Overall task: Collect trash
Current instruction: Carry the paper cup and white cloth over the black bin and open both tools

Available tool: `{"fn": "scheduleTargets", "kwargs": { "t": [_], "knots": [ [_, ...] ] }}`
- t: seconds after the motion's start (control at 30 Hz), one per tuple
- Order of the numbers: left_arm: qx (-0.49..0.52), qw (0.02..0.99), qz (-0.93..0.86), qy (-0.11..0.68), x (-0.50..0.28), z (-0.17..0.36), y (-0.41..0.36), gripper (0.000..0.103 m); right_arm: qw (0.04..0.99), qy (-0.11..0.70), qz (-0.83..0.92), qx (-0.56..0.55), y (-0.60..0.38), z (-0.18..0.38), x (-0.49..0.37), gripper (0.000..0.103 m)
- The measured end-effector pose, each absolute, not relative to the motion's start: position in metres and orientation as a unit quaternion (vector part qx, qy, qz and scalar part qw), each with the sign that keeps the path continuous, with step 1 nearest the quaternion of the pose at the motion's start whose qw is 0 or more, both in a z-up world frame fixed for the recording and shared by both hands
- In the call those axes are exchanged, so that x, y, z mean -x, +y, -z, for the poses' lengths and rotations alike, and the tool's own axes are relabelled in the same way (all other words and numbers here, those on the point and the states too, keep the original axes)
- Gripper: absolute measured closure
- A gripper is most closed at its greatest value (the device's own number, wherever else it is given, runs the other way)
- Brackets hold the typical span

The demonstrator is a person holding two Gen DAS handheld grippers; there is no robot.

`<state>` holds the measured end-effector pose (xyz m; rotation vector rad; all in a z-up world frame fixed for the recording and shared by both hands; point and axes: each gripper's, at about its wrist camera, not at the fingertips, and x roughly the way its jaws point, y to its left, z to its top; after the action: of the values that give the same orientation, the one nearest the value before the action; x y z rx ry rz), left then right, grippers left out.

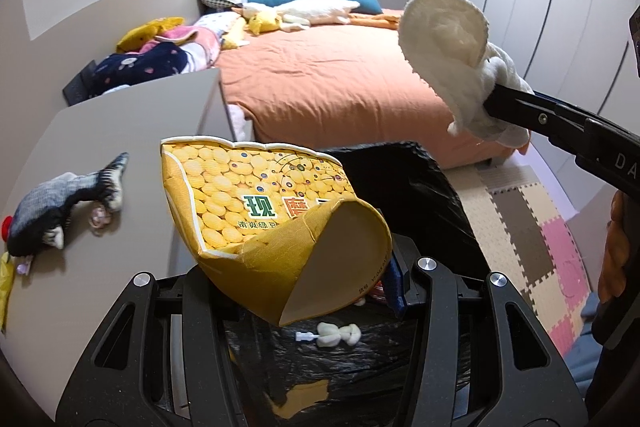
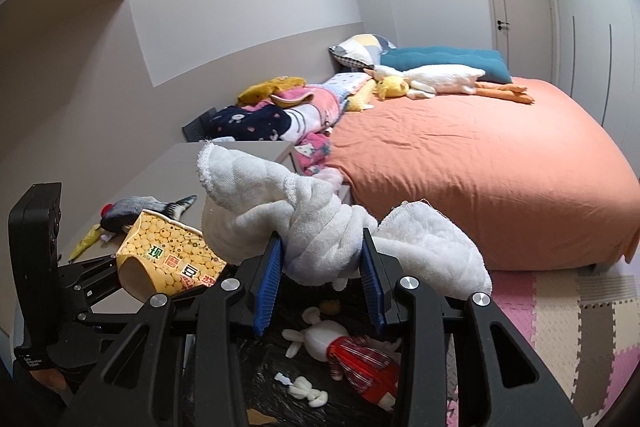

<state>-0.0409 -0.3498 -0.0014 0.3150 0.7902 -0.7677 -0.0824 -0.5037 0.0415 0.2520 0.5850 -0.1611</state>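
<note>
The left gripper (image 1: 296, 291) is clenched on a crushed yellow cup (image 1: 276, 223), the right gripper (image 2: 320, 283) on a white cloth (image 2: 320, 239). Both hang directly above the open black trash bag (image 1: 404, 179) beside the desk's (image 1: 100, 131) front edge; release drops them in.

The crushed yellow paper cup (image 1: 256, 211) carries large Chinese characters, "现磨豆…" in green and red (partly cut off), with smaller illegible print. The right gripper's arm (image 1: 600, 151) shows "DA".
</note>
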Motion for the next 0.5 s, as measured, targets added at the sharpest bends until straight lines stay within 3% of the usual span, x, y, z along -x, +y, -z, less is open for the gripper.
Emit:
{"fn": "scheduleTargets", "kwargs": {
  "t": [0.37,0.43,0.47,0.5],
  "knots": [
    [-0.158,0.825,0.365,0.401,0.038,0.022,-0.354,0.052,0.936,0.310,0.100,-0.135,-0.517,-0.024,0.084,0.062],
    [-0.155,0.823,0.363,0.408,0.035,0.024,-0.351,0.038,0.933,0.314,0.105,-0.137,-0.517,-0.022,0.081,0.056],
    [-0.150,0.824,0.362,0.410,0.034,0.023,-0.350,0.017,0.933,0.314,0.107,-0.139,-0.517,-0.023,0.080,0.043],
    [-0.144,0.827,0.359,0.408,0.033,0.022,-0.346,0.006,0.933,0.311,0.112,-0.142,-0.518,-0.024,0.080,0.035]
  ]
}}
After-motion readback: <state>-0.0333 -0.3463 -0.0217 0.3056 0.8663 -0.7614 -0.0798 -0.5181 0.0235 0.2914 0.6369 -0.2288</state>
